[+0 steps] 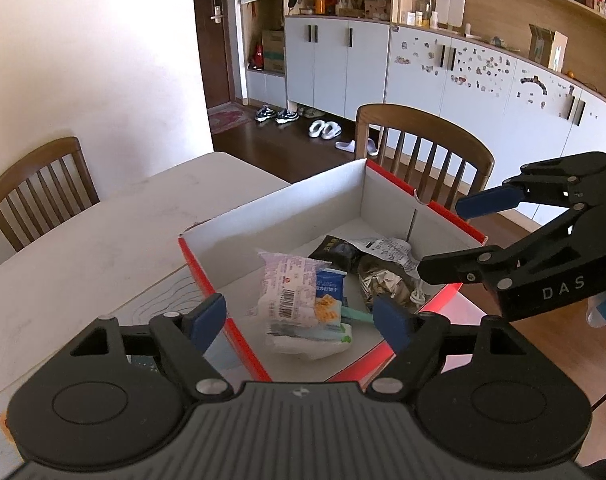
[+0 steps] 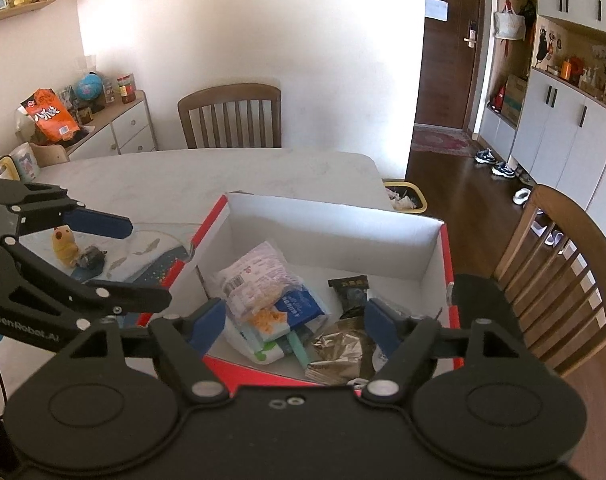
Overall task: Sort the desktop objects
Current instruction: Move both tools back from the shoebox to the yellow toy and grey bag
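Red-edged cardboard box [image 2: 335, 216], white inside, on the pale table [image 2: 207, 172]: we list a pink-white snack packet [image 2: 255, 276], blue cracker packet [image 2: 299, 308], black sachet [image 2: 349, 288] and crinkled foil packet [image 2: 339, 352]. We hold the left gripper [image 1: 301, 318] and right gripper [image 2: 295, 324] above its near rim, jaws apart, gripping nothing. Left of the box: a yellow toy figure [image 2: 63, 246].

Bright daylight, white wall [image 2: 243, 32] blown out to glare in both views, soft shadows inside the cardboard box [image 2: 331, 236], strong fisheye bending at edges with dark corner vignette, mid-scene sharp, near gripper bodies slightly soft, no motion blur
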`<state>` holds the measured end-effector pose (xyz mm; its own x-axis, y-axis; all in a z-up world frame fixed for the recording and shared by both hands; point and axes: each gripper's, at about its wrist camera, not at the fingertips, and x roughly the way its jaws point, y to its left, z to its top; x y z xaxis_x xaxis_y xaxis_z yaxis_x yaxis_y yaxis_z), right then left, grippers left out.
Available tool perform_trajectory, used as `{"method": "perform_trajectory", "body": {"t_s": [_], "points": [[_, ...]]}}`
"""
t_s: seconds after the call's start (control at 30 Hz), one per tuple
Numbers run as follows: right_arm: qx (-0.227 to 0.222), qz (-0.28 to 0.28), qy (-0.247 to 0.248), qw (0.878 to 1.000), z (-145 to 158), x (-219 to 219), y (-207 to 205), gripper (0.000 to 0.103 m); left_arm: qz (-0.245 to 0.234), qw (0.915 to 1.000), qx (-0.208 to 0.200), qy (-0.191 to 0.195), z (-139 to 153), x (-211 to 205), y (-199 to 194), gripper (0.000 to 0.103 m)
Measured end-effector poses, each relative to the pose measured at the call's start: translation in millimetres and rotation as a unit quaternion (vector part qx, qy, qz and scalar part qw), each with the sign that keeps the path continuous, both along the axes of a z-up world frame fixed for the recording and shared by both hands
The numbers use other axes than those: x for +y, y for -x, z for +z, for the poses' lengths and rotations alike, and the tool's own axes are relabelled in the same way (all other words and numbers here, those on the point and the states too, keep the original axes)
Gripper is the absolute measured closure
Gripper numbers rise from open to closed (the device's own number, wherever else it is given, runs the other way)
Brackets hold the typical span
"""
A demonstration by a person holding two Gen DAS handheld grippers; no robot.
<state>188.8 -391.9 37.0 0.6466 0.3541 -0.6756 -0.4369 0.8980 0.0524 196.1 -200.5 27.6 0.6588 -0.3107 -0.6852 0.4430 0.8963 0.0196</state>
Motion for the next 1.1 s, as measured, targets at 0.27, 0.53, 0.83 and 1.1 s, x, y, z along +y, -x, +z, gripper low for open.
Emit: {"method": "perform_trajectory", "body": {"t_s": [0.27,0.53,0.83,1.1], "points": [[-0.014,0.011,-0.011,1.0,8.3,20.9,11.5,0.011,0.011,0.9997,-0.005,0.02,2.1,32.7,6.8,0.016],[-0.018,0.027,-0.018,0.999,12.5,63.5,18.5,0.008,0.031,0.999,-0.015,0.028,3.5,79.7,15.0,0.002],[-0.013,0.039,-0.018,0.999,13.8,125.1,22.1,0.008,0.062,0.9975,-0.022,0.023,2.2,144.2,21.5,0.002],[-0.011,0.049,-0.028,0.998,11.0,179.0,20.3,0.008,0.083,0.9962,-0.024,0.01,-2.7,203.1,23.7,0.002]]}}
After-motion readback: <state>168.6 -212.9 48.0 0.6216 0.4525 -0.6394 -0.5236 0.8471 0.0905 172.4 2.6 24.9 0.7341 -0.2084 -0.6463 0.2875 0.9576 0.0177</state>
